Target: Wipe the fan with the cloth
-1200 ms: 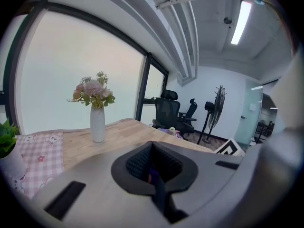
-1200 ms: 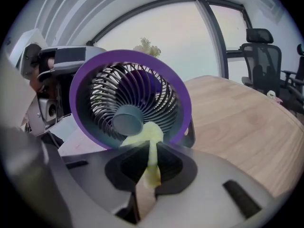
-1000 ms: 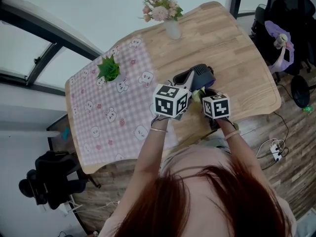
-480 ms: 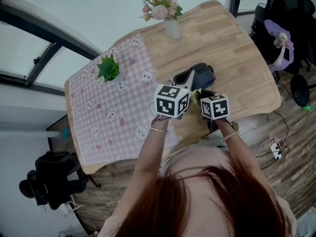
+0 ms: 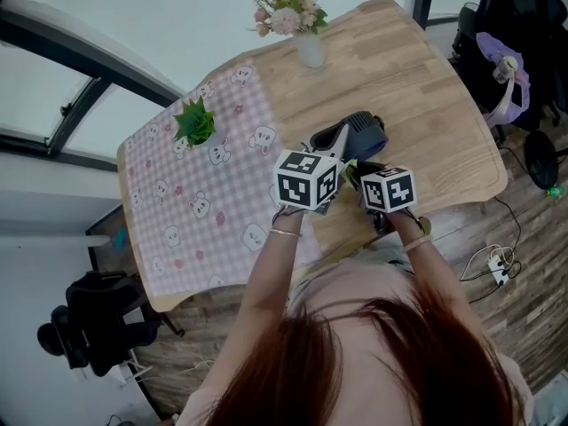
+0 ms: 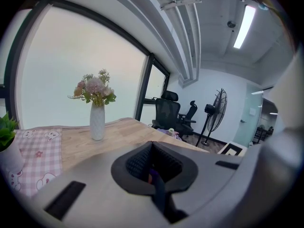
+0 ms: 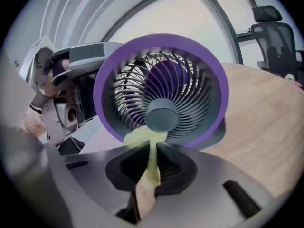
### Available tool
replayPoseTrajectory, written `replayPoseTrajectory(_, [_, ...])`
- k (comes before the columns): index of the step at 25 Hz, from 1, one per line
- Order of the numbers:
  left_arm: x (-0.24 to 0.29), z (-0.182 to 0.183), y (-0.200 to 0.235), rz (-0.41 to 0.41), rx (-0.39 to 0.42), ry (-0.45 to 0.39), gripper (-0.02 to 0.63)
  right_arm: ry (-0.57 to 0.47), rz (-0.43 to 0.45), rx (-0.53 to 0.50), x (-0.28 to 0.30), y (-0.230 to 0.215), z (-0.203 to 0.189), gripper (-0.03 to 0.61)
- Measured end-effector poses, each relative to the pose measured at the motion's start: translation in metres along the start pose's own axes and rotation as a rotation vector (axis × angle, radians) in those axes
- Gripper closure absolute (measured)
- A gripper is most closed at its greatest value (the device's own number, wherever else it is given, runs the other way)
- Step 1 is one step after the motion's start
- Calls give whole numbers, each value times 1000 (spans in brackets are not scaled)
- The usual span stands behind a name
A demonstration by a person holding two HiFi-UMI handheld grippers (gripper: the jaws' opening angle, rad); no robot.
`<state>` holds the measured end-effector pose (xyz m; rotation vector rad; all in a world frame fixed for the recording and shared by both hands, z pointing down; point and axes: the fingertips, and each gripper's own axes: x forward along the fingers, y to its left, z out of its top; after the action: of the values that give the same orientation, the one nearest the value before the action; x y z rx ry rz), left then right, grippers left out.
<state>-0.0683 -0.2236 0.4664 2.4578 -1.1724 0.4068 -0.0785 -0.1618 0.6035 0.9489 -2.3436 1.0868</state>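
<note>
A small fan with a purple rim and grey grille stands on the wooden table, facing my right gripper. My right gripper is shut on a yellow-green cloth, whose free end presses on the lower grille just under the hub. In the head view the fan shows beyond both marker cubes, with the cloth in front of it. My left gripper is shut on a thin dark part of the fan with a purple spot. In the right gripper view, the left gripper is at the fan's left side.
A white vase of flowers stands at the table's far edge. A potted green plant sits on the pink checked tablecloth to the left. Office chairs and a standing floor fan are beyond the table.
The right gripper's cube shifted a little left and then back. The fan and the left gripper have stayed in place.
</note>
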Motion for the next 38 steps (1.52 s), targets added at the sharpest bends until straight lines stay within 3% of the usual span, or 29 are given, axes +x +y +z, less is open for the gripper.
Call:
replayPoseTrajectory(19, [0,0,0,3,-15,4,603,-77,135,-32,-16,32,16,545])
replayPoseTrajectory(38, [0,-1,-2,-1,-21,13,603,-221,154,-81,-35,38,35,545])
